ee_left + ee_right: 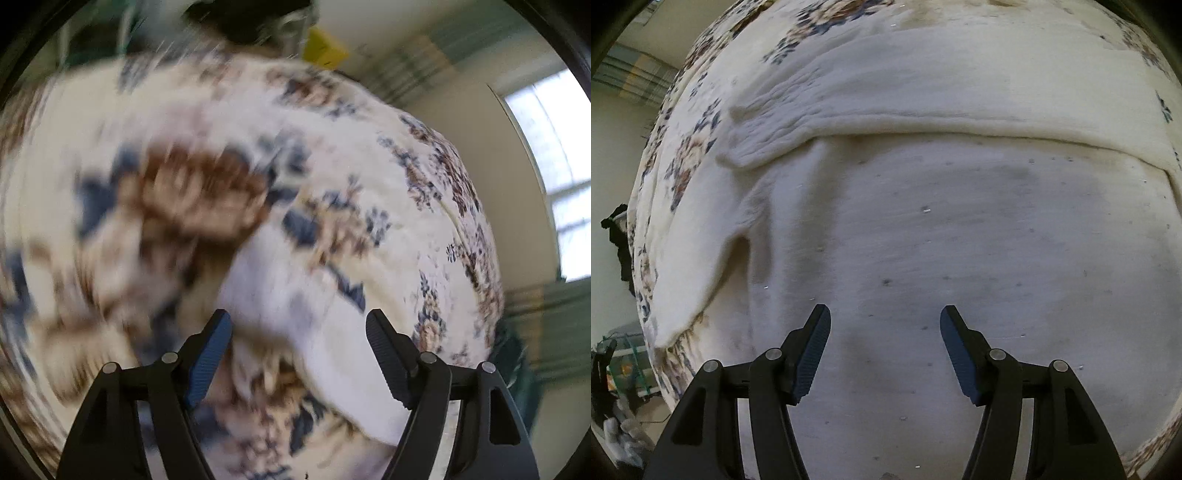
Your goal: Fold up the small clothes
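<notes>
A white knit garment (923, 229) lies spread on a floral bedcover (683, 155), with a ribbed band (871, 107) folded across its far side and a sleeve (701, 266) hanging left. My right gripper (885, 325) is open and empty, close above the garment's body. In the blurred left wrist view a white piece of the garment (314, 332) lies on the floral bedcover (184, 177). My left gripper (299, 332) is open and empty just over that white cloth.
The bed's edge curves down the left of the right wrist view; beyond it are dark clothes (620, 243) and clutter on the floor (620, 369). The left wrist view shows a wall, a window (554, 166) at right and a yellow object (325, 48) at the back.
</notes>
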The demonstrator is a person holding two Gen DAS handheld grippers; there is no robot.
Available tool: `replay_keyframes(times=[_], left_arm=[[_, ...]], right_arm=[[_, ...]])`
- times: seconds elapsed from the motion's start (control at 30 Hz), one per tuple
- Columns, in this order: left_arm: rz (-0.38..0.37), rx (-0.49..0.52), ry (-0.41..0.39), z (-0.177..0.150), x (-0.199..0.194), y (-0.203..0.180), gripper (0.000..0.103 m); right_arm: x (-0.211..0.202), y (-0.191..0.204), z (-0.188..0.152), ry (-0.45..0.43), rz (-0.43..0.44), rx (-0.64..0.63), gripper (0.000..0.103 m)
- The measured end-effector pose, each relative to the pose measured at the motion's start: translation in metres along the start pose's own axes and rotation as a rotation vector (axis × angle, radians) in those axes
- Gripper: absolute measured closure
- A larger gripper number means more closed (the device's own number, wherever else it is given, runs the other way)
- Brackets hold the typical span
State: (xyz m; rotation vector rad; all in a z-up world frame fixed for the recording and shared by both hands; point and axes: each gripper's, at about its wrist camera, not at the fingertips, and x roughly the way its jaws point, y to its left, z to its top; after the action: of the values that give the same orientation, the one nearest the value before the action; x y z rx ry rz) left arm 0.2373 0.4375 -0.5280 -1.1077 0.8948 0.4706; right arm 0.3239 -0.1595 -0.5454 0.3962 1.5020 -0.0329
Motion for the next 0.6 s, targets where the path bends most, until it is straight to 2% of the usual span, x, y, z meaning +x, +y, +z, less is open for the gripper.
replay_keyframes(times=[0.13,0.17,0.27,0.33,0.37,0.4,0.43,0.5,0.6], left_arm=[[-0.021,-0.123,0.077,-0.026,0.038,0.028,0.029],[-0.05,-0.161,0.083,-0.027,0.05,0.033,0.029],[-0.071,-0.201,0.032,-0.014,0.072,0.031,0.029],[-0.043,-0.176,-0.03,-0.001,0.077,0.021,0.032],[-0.025,-0.15,-0.059,0.006,0.078,0.013,0.036],[-0.009,-0.105,-0.083,0.012,0.079,0.003,0.068],[0.01,-0.065,-0.079,0.017,0.083,-0.004,0.097],[0.061,0.044,-0.092,0.021,0.081,-0.025,0.095],[0.086,0.204,-0.133,0.017,0.064,-0.061,0.095]], right_arm=[[0.006,0.017,0.007,-0.028,-0.053,0.007,0.039],[0.01,0.021,0.012,-0.04,-0.079,0.008,0.039],[0.01,0.008,0.021,-0.085,-0.155,0.04,0.039],[0.013,-0.002,0.029,-0.1,-0.199,0.067,0.036],[0.013,-0.006,0.034,-0.106,-0.23,0.072,0.033],[0.013,-0.008,0.039,-0.12,-0.283,0.07,0.028],[0.012,-0.008,0.045,-0.135,-0.344,0.059,0.027],[0.009,-0.005,0.056,-0.164,-0.439,0.044,0.026],[0.0,-0.002,0.072,-0.21,-0.484,0.033,0.024]])
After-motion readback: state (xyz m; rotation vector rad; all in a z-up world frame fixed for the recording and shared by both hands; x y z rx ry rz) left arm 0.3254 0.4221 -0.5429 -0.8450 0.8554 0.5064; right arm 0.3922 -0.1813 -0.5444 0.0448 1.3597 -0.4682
